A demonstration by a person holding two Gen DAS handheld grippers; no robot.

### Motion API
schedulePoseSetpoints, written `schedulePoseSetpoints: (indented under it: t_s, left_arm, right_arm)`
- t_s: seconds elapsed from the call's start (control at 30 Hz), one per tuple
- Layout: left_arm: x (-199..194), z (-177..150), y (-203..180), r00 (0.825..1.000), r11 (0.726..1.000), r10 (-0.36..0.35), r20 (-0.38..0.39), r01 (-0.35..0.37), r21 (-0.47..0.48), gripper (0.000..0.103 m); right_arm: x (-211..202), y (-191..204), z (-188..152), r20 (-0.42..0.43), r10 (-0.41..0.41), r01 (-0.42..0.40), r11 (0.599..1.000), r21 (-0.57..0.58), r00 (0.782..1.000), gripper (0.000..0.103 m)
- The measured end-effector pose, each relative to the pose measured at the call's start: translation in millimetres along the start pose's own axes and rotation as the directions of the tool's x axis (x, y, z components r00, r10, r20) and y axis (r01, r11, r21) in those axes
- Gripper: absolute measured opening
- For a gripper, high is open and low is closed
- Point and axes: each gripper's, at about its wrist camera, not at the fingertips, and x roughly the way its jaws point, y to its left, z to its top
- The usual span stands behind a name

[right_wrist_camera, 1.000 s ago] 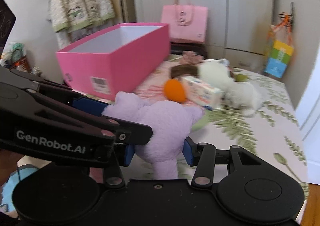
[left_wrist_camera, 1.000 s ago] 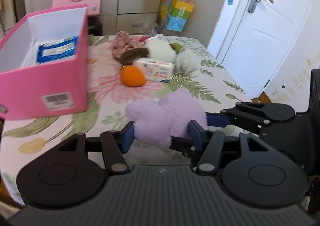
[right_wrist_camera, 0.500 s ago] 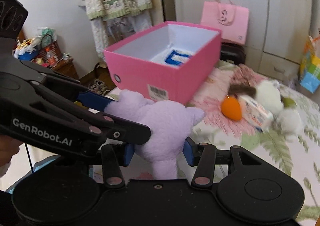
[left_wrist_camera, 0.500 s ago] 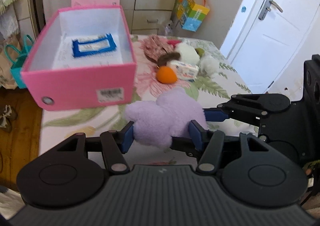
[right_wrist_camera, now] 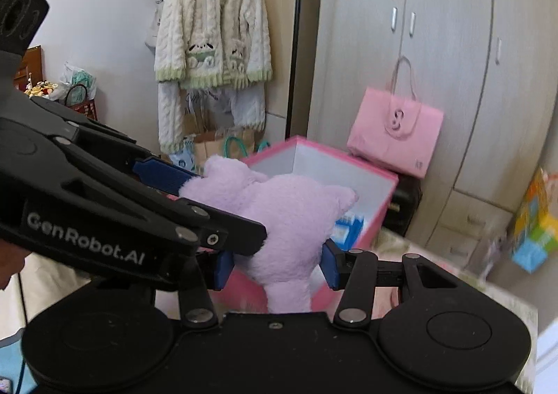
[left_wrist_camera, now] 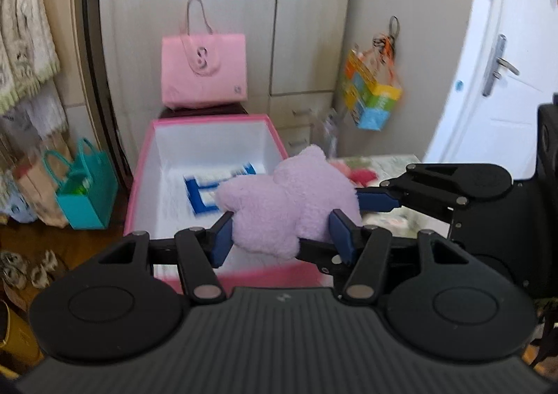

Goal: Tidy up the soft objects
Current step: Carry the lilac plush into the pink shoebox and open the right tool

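Observation:
Both grippers hold one purple plush toy (left_wrist_camera: 286,202) in the air over the open pink box (left_wrist_camera: 146,149). My left gripper (left_wrist_camera: 280,237) is shut on the toy's near side. My right gripper (right_wrist_camera: 273,263) is shut on its lower part; the toy shows in the right wrist view (right_wrist_camera: 279,216) too. The right gripper's fingers (left_wrist_camera: 378,200) reach in from the right in the left wrist view. The box (right_wrist_camera: 348,163) has a white inside and a blue-and-white packet (left_wrist_camera: 205,191) on its floor.
A pink tote bag (left_wrist_camera: 204,73) stands behind the box against grey wardrobes. A teal bag (left_wrist_camera: 85,195) sits on the floor to the left. A colourful bag (left_wrist_camera: 369,97) hangs at the right. A cream cardigan (right_wrist_camera: 212,31) hangs at the left.
Both grippers have lifted the purple toy off the table and carried it left, so it now hangs over the pink box opening. The other table items have dropped out of view.

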Motion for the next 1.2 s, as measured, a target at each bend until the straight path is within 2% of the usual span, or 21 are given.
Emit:
schedulePoseSetpoints:
  t_s: [0.1,0.27,0.4,0.5,0.7,0.87,0.97,1.03,1.13,1.2]
  left_arm:
    - [18,10,21,1.000,0.998,0.001,0.008,-0.001,-0.062,0.055]
    - [62,25,49,1.000,0.992,0.008,0.008,-0.007,-0.128,0.055]
    - [107,36,76,0.999,0.979,-0.014,-0.032,0.007,-0.205,0.055]
    - [145,39,96,0.996,0.961,-0.045,-0.082,0.020,-0.277,0.055]
    - [188,37,121,0.986,0.932,-0.079,-0.150,0.020,-0.362,0.054]
    - [199,34,122,0.981,0.936,-0.060,-0.185,-0.009,-0.351,0.051]
    - [199,38,120,0.984,0.948,0.004,-0.180,-0.061,-0.314,0.051]
    - [192,38,116,0.985,0.961,0.067,-0.162,-0.107,-0.253,0.054]
    - [175,35,114,0.990,0.971,0.072,-0.121,-0.098,-0.219,0.061]
    - [158,32,110,0.993,0.977,0.073,-0.096,-0.091,-0.195,0.061]
  right_arm:
    - [24,-13,15,0.000,0.027,-0.027,1.000,0.005,1.000,0.055]
    - [70,-31,33,-0.029,0.020,-0.021,0.999,-0.026,0.999,0.055]
    - [115,-53,45,-0.091,0.048,-0.049,0.999,-0.013,0.995,0.055]
    - [148,-65,48,-0.142,0.034,-0.038,0.999,-0.031,0.989,0.055]
    - [196,-79,49,-0.241,0.050,-0.057,0.998,-0.021,0.969,0.055]
    - [214,-81,46,-0.294,0.043,-0.048,0.999,-0.007,0.955,0.057]
    - [214,-79,43,-0.288,0.010,-0.020,0.999,-0.030,0.958,0.060]
    - [213,-80,42,-0.287,0.003,-0.011,1.000,-0.026,0.958,0.060]
    - [204,-80,41,-0.275,0.001,-0.004,1.000,-0.013,0.962,0.062]
    - [194,-81,40,-0.260,0.011,-0.011,1.000,0.004,0.965,0.062]
